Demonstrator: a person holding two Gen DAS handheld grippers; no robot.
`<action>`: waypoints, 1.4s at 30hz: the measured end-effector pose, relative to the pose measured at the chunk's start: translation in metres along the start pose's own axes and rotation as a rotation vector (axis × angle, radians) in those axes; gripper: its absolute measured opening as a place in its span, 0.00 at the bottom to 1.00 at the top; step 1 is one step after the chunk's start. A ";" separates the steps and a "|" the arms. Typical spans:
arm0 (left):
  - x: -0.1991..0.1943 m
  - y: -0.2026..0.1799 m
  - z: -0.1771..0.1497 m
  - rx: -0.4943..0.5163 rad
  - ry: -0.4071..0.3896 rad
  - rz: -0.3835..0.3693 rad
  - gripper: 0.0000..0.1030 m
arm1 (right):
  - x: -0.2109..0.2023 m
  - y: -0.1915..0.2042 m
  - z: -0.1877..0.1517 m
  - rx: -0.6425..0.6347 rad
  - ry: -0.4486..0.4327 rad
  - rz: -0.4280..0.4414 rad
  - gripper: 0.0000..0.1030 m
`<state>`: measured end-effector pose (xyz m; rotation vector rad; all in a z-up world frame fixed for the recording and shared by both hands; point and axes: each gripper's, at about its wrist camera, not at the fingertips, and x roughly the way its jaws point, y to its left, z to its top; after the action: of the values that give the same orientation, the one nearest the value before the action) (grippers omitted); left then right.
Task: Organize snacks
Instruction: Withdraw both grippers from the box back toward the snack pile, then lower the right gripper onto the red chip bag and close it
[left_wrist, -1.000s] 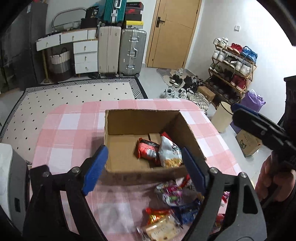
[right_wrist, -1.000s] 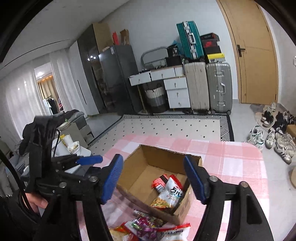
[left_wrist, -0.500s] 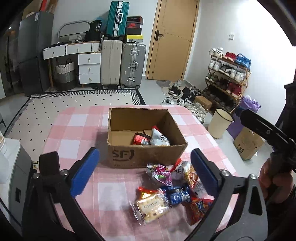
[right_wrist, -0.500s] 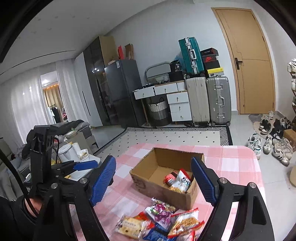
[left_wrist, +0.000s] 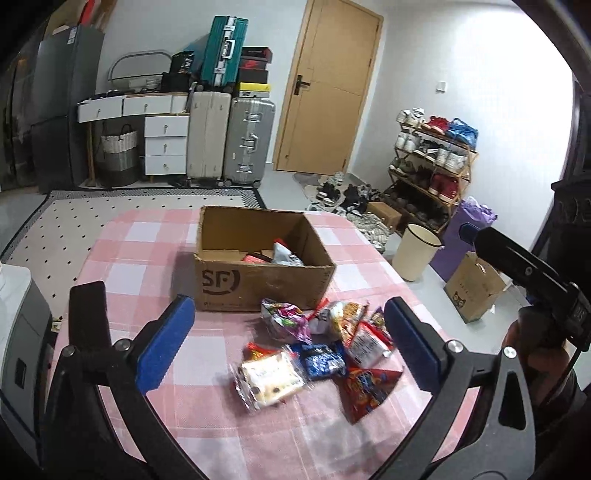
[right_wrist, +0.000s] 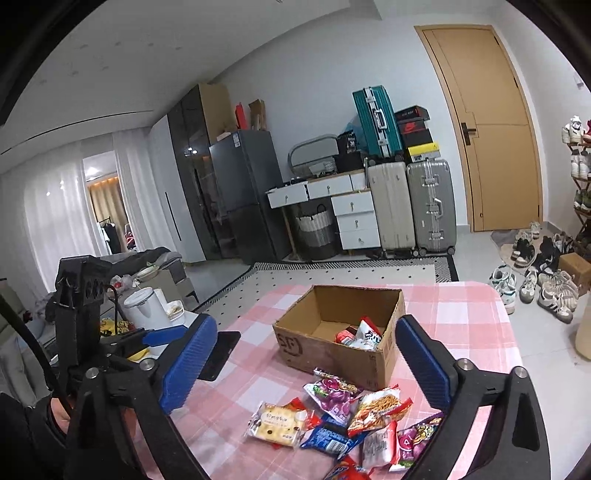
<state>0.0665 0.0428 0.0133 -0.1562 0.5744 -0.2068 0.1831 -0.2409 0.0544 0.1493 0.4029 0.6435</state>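
Observation:
An open cardboard box (left_wrist: 258, 280) marked SF stands on the pink checked table (left_wrist: 147, 258); a red and a white snack bag lie inside it (right_wrist: 360, 334). A pile of snack packets (left_wrist: 317, 350) lies on the table in front of the box, among them a clear biscuit pack (left_wrist: 271, 376), a blue packet (left_wrist: 321, 360) and a purple packet (right_wrist: 332, 395). My left gripper (left_wrist: 288, 343) is open and empty, held above and before the pile. My right gripper (right_wrist: 303, 365) is open and empty, to the right of the pile.
Suitcases (left_wrist: 229, 136), a drawer unit (left_wrist: 164, 142) and a door (left_wrist: 332, 92) stand at the far wall. A shoe rack (left_wrist: 432, 162), a cream bin (left_wrist: 417, 251) and a paper bag (left_wrist: 472, 291) are right of the table. A white appliance (left_wrist: 18, 306) is at the left.
Both grippers have drawn back and up from the box. The box now looks smaller and farther, and the whole snack pile in front of it has come into view.

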 end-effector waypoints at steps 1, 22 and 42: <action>-0.002 -0.001 -0.002 -0.003 0.001 -0.006 0.99 | -0.006 0.001 -0.002 -0.002 -0.006 0.001 0.98; 0.034 0.006 -0.067 -0.040 0.105 0.010 0.99 | -0.023 -0.012 -0.088 0.052 0.093 -0.028 1.00; 0.078 0.021 -0.100 -0.038 0.166 0.033 0.99 | 0.044 -0.048 -0.171 0.124 0.370 -0.046 1.00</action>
<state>0.0779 0.0360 -0.1143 -0.1671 0.7454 -0.1783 0.1716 -0.2499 -0.1277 0.1377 0.8019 0.6008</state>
